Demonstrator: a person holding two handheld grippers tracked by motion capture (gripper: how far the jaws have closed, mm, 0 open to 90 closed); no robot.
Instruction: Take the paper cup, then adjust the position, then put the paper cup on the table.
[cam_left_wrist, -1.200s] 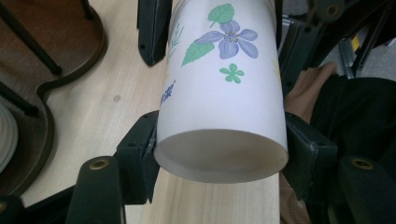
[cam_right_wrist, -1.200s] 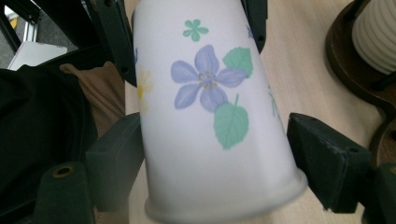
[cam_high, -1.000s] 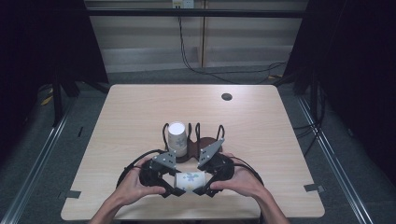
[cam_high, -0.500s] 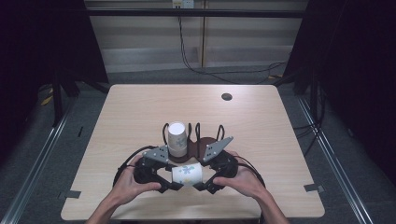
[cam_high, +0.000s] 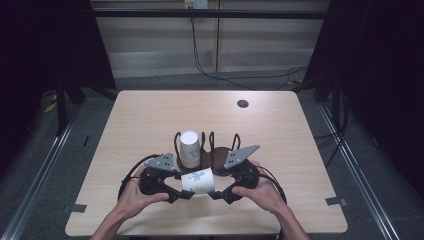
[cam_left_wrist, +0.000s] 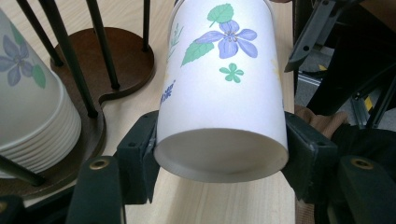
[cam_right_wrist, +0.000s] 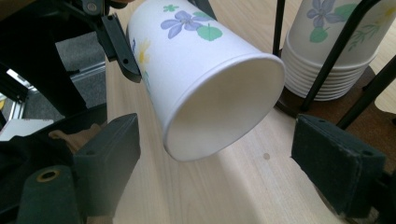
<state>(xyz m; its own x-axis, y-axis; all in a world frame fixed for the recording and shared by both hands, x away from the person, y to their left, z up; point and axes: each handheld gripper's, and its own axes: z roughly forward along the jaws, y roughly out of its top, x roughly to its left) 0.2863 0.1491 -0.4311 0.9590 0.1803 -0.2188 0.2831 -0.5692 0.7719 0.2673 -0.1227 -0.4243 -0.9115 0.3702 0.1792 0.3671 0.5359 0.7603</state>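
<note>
Your left tool (cam_left_wrist: 219, 158) is clamped on the white paper cup with purple flowers and green leaves (cam_left_wrist: 223, 88), gripping it by the base end so it lies on its side above the pale wooden table (cam_high: 150, 120), its open mouth toward your right tool (cam_right_wrist: 217, 172). That right tool has its jaws apart, one pad on each side of the rim without pressing; they have just been closing slightly. From the held cup, the stack of matching flowered paper cups (cam_high: 190, 147) stands at twelve o'clock, in the dark wooden rack with black wire posts (cam_high: 220, 152). This looks like a hand-over between tools. Next, close the right tool gently on the rim end before the left lets go, lest the thin wall buckle.
</note>
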